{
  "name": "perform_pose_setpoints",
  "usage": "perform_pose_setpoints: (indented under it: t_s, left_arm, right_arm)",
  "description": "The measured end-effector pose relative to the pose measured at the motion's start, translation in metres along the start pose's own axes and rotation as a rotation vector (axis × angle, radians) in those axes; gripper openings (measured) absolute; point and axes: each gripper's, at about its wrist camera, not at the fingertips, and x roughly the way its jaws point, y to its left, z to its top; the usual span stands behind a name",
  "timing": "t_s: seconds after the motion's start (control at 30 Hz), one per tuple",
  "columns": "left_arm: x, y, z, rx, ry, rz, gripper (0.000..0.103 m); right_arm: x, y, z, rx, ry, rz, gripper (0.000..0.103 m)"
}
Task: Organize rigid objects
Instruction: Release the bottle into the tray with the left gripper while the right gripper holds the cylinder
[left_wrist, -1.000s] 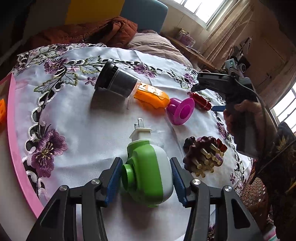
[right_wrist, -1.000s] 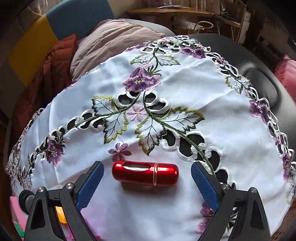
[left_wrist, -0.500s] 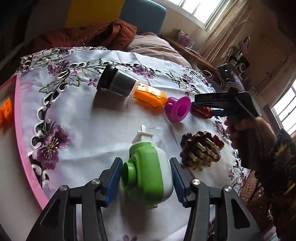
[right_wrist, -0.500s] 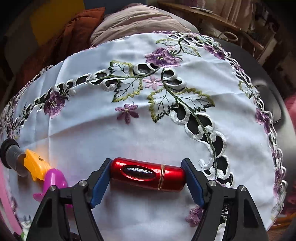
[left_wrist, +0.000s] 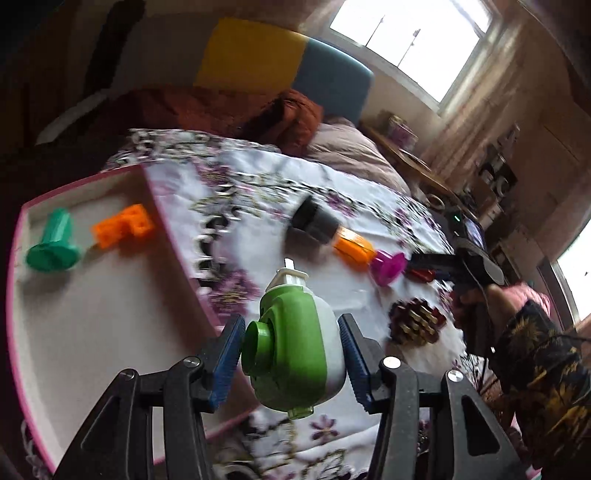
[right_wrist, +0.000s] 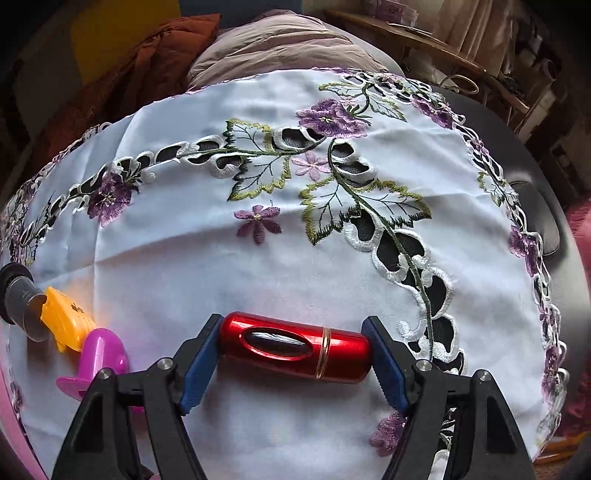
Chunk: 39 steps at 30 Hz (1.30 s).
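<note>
The left hand-held gripper (left_wrist: 291, 363) clamps the stiff green-and-white plastic plug-in gadget (left_wrist: 295, 347) by its sides, while the right hand-held gripper (right_wrist: 293, 363) pinches the slick, roll-prone red metallic capsule-shaped tube (right_wrist: 295, 345) endwise.

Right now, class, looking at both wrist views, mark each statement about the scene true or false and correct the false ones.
1. The left tool holds a green and white plug. True.
2. The pink-rimmed tray holds nothing. False: a teal piece and an orange block lie in it.
3. The red cylinder lies between the right tool's pads. True.
4. The magenta spool sits in the tray. False: it lies on the tablecloth.
</note>
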Motion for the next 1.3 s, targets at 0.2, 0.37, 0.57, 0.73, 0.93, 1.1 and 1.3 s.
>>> perform_pose_setpoints:
  t_s: [0.2, 0.37, 0.57, 0.73, 0.93, 1.1, 1.3]
  left_arm:
    - [-0.006, 0.070, 0.011, -0.192, -0.006, 0.089, 0.052]
    - [0.005, 0.097, 0.024, -0.265, -0.019, 0.118, 0.052]
    - [0.034, 0.107, 0.039, -0.282, -0.015, 0.172, 0.053]
    - [0.049, 0.107, 0.033, -0.294, 0.048, 0.132, 0.053]
    - [0.025, 0.098, 0.020, -0.277, 0.002, 0.136, 0.055]
    - [0.004, 0.092, 0.013, -0.264, -0.033, 0.160, 0.055]
    - [-0.017, 0.077, 0.003, -0.176, -0.043, 0.291, 0.055]
  right_arm:
    - [-0.001, 0.001, 0.001, -0.008, -0.001, 0.000, 0.075]
    - [-0.001, 0.001, 0.000, -0.015, -0.002, 0.000, 0.075]
    - [-0.001, 0.001, 0.001, -0.020, -0.002, 0.001, 0.075]
    - [-0.001, 0.001, 0.001, -0.020, -0.002, 0.001, 0.075]
    - [-0.001, 0.002, 0.002, -0.020, -0.002, 0.002, 0.076]
    - [-0.001, 0.002, 0.002, -0.022, -0.002, -0.001, 0.075]
    - [-0.002, 0.004, 0.002, -0.043, -0.008, -0.014, 0.075]
